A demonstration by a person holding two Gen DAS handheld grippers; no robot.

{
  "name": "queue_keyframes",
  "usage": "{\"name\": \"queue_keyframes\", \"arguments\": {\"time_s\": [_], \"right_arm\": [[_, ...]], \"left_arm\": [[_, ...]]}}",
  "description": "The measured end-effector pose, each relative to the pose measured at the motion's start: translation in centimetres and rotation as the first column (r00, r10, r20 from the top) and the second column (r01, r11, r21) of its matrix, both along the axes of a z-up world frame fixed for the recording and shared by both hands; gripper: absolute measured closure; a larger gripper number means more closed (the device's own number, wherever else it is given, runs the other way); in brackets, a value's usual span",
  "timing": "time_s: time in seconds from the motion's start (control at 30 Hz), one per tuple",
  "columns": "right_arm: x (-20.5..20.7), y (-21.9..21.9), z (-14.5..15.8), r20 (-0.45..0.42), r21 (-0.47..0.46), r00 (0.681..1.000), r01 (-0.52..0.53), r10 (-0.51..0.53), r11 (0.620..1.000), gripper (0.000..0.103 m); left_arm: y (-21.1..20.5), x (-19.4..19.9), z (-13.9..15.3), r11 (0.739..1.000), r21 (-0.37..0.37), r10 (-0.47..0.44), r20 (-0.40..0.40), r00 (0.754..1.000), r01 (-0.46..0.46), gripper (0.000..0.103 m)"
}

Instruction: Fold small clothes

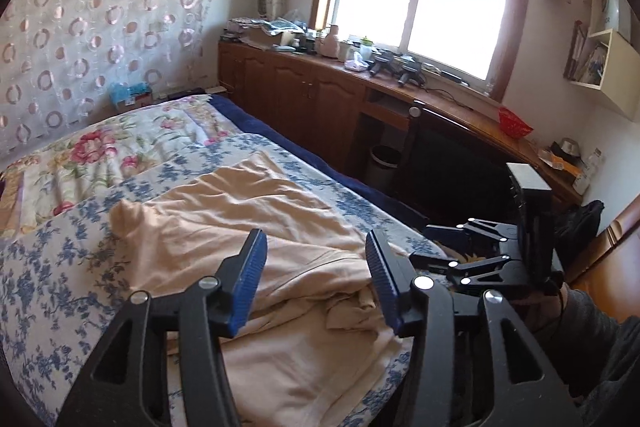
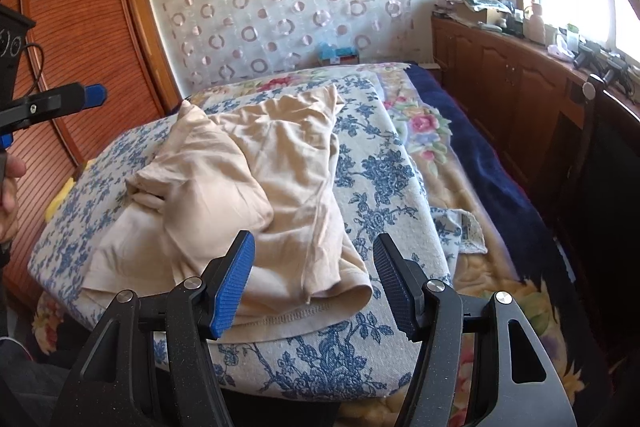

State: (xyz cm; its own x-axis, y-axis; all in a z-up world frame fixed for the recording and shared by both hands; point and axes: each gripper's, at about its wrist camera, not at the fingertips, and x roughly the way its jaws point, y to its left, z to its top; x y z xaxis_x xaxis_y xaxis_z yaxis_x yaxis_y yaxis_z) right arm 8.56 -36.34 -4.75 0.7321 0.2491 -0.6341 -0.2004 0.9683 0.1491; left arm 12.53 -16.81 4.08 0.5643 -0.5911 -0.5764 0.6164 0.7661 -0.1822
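A beige garment (image 1: 248,223) lies crumpled and partly bunched on a blue-flowered white cushion (image 1: 48,267) on the bed. It also shows in the right wrist view (image 2: 256,179), with its hem toward me. My left gripper (image 1: 316,279) is open and empty, hovering just above the garment's near edge. My right gripper (image 2: 314,279) is open and empty over the garment's hem at the cushion's (image 2: 360,163) front. The right gripper also shows at the right of the left wrist view (image 1: 440,247); the left one shows at the left edge of the right wrist view (image 2: 52,103).
A floral quilt (image 1: 100,155) and dark blue blanket (image 2: 472,155) cover the bed. Wooden cabinets (image 1: 300,99) with a cluttered top run under the window. A dark chair (image 1: 440,163) and a bin (image 1: 384,163) stand beside the bed. A wooden wardrobe (image 2: 80,39) stands on the left.
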Motion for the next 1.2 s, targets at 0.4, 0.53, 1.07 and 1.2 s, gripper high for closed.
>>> {"name": "queue_keyframes", "arguments": {"time_s": [0.4,0.53,1.07,1.2], "right_arm": [[2.5,4.8,2.0,0.029,-0.041,0.994,-0.103,0.104,0.994,0.04],[4.0,7.9,2.4,0.035,-0.056,0.985,-0.167,0.169,0.984,0.04],[8.2,18.7,2.1,-0.013,-0.102,0.924,-0.381,0.382,0.919,0.04],[9.1,21.7,1.4,-0.044,-0.132,0.899,-0.437,0.435,0.89,0.04]], "left_arm": [[9.3,-1.3,-4.2,0.971,0.047,0.235,-0.016,0.972,-0.234,0.052],[12.3,-2.2,-5.5,0.953,0.039,0.302,-0.024,0.953,-0.301,0.052],[18.8,-3.3,-7.4,0.906,0.04,0.423,-0.039,0.905,-0.422,0.052],[19.1,-3.3,-8.0,0.904,0.039,0.427,-0.052,0.903,-0.426,0.052]]}}
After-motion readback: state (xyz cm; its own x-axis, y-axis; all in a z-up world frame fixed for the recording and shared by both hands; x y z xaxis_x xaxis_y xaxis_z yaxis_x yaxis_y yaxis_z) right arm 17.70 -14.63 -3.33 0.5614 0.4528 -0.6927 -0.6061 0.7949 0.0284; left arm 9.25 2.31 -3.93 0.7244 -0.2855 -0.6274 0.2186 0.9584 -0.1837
